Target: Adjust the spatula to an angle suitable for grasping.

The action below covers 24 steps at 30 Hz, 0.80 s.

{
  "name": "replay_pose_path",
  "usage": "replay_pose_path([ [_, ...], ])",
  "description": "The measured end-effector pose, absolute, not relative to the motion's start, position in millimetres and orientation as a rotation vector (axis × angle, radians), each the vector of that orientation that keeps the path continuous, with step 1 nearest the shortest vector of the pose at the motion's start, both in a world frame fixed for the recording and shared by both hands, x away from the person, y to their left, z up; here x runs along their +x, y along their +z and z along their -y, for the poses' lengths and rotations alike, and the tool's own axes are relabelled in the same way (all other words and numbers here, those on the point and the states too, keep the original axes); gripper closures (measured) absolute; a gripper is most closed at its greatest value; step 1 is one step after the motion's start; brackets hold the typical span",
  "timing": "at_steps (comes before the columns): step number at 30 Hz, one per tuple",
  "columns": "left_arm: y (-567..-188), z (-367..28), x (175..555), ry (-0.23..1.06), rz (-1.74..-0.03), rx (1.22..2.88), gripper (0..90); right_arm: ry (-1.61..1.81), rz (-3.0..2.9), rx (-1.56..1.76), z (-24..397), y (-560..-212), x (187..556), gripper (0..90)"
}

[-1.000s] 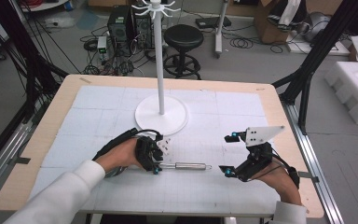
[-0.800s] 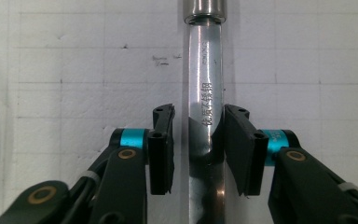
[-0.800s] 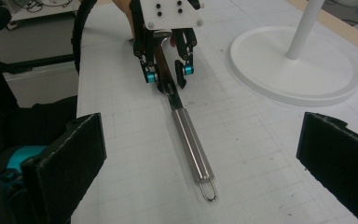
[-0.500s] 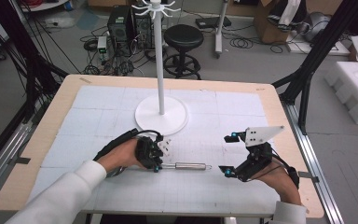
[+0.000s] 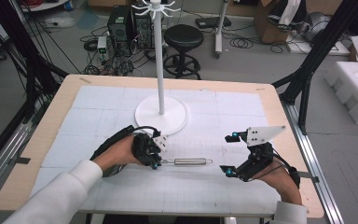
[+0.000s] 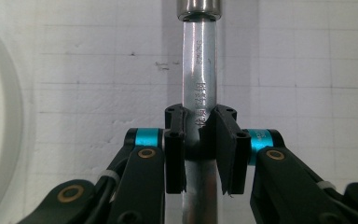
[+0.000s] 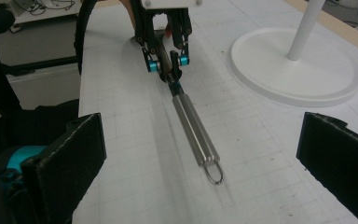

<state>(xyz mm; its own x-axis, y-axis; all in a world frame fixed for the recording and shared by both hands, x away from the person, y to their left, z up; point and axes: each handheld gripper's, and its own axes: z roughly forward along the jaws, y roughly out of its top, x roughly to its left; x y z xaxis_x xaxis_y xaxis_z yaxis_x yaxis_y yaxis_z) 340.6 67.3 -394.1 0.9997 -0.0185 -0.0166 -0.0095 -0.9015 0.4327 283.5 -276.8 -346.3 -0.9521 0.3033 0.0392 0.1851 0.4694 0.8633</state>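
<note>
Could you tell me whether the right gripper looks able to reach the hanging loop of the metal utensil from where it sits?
Probably yes: the right gripper stands open, and bare mat lies between it and the hanging loop.

White stand base [image 5: 161,115] blocks behind; bare mat [image 5: 214,191] elsewhere.

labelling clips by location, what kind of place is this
Most likely a robotics lab or workshop: a gridded work table framed by black camera struts, with computer gear and tangled cables on the floor behind and white foam blocks beside it.
</note>
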Motion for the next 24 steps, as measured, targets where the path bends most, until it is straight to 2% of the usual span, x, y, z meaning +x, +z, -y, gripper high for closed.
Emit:
replay_pose_path([
  [24,-320.9,-117.1,330.2,0.042,0.0,2.388,74.7,1.523,-2.553,0.437,279.7,-342.7,284.2,0.3],
])
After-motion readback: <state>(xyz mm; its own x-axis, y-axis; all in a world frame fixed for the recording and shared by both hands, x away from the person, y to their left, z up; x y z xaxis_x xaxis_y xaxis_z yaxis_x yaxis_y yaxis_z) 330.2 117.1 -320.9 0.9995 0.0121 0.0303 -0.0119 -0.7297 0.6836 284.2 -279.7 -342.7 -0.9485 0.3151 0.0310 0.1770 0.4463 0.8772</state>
